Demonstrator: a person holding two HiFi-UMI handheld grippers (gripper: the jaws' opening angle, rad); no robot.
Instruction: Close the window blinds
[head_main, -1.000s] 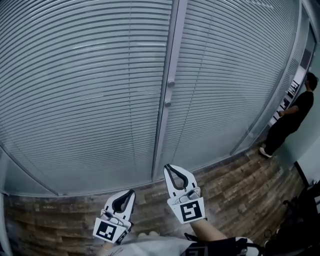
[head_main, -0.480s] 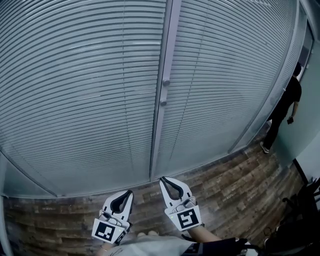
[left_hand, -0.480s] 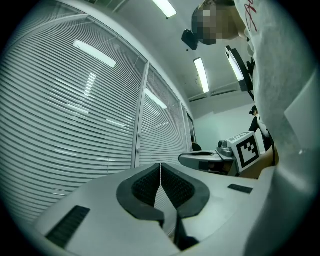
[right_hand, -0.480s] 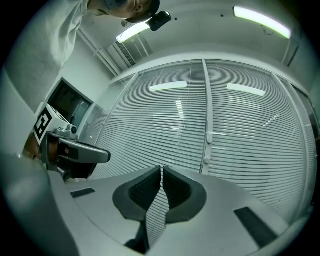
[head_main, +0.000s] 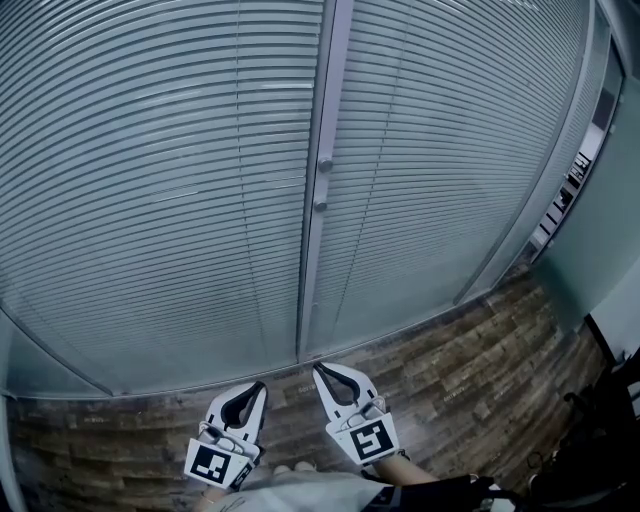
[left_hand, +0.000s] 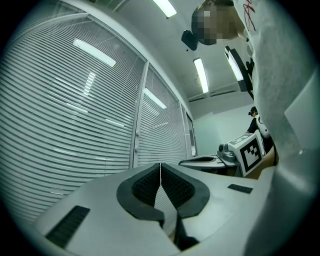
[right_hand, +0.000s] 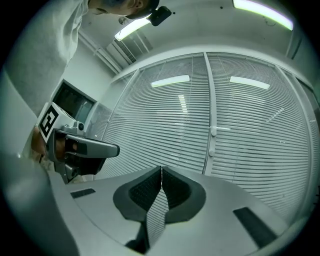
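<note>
The grey horizontal-slat window blinds (head_main: 150, 180) hang full-length behind glass, slats seemingly flat. Whether they are just shut or awaiting turning, we cannot tell. Our left claw (head_main: 257, 386) and right claw (head_main: 319, 369), both pressed together and empty, sit low, well apart from them. For any adjustment, we pinch the small round grey knobs (head_main: 323, 165) squarely.

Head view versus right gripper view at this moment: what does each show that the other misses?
Only the head view: the plank-patterned floor under the window, and the right tongs from above with their marker cube. Only the right gripper view: ceiling lights, and those tongs' tips shut together on nothing. Both: the blinds, the frame post with two knobs, and the left tongs.
</note>
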